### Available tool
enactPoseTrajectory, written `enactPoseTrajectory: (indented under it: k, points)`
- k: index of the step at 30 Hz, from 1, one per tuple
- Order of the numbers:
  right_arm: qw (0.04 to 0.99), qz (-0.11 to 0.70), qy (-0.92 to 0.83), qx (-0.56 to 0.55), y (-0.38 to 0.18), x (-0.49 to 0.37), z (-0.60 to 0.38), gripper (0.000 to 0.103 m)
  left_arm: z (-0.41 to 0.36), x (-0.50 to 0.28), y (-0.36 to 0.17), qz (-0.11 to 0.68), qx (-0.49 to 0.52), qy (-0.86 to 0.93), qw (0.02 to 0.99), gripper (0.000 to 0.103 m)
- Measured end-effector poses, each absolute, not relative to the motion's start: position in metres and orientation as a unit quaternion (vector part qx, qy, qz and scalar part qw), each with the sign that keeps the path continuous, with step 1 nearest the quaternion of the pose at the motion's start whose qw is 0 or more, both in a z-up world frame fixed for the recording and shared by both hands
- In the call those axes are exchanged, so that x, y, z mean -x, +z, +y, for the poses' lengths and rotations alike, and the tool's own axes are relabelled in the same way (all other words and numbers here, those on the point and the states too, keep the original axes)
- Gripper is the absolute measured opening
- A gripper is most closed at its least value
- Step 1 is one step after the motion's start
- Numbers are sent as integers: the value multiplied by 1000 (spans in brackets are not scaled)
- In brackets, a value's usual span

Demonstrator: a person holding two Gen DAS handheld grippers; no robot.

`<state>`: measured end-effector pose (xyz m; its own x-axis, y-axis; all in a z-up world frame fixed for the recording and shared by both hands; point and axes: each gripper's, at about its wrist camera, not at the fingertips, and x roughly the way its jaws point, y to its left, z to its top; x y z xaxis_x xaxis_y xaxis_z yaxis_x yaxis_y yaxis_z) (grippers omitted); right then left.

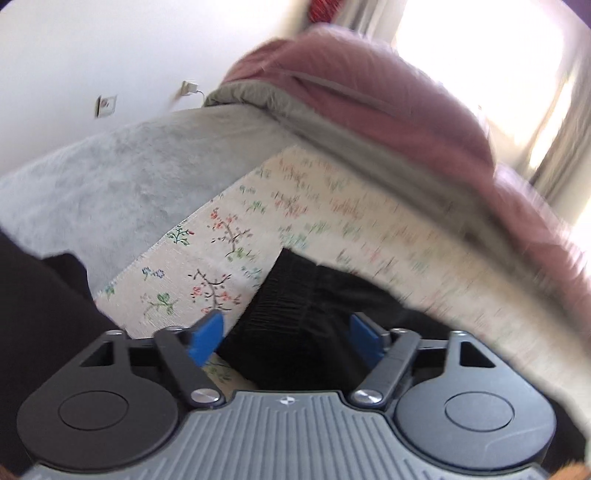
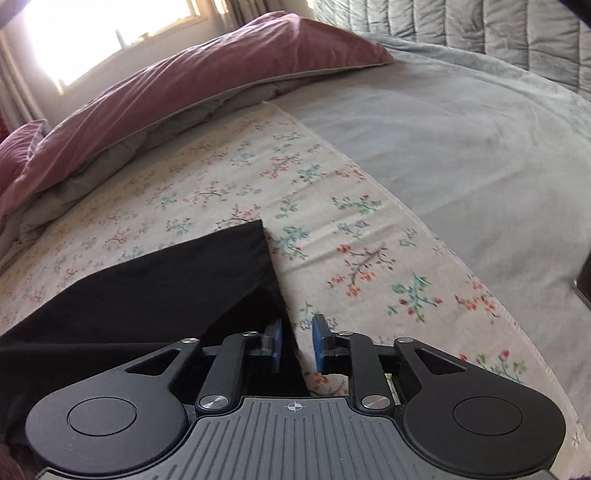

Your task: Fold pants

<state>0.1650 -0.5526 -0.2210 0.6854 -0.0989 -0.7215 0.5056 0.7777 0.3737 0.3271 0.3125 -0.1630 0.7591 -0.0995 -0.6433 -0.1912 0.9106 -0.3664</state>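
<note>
Black pants lie on a floral cloth spread on the bed. In the left wrist view their gathered elastic waistband sits between the blue pads of my left gripper, which stands wide open without pressing on it. In the right wrist view the black pants show a straight hem corner up and left of my right gripper. Its blue pads stand a little apart, with the pants' edge running just inside the left pad and floral cloth under the right one. Neither gripper grips fabric.
A dusty-pink duvet with a grey underside is bunched along the far side of the floral cloth. Grey bedding covers the bed to the right, with a quilted headboard behind. A bright window and a white wall with sockets stand beyond.
</note>
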Motion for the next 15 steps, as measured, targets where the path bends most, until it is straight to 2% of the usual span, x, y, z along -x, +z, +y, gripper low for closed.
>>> enactPoseTrajectory:
  k: [1,3,4,11,13,15]
  points:
    - [870,351,-177,-296,-219,-158,-553,33,315,-322,-161,341,231,22,911,91]
    - [869,332,-180,-320,-212,-143,-551,55,314,-318,-161,340,259,18,904,94]
    - [865,325,-186,-333,-209,-137,-549,58,310,-321,-163,350,264,20,899,94]
    - [840,301,-134,-430,-207,-127,-513,60,276,-355,-192,381,247,70,888,92]
    - [826,303,-122,-459,-212,-134,-504,59,269,-362,-204,398,235,86,883,74]
    - [823,322,-140,-446,-218,-144,-496,59,265,-367,-213,414,227,98,876,39]
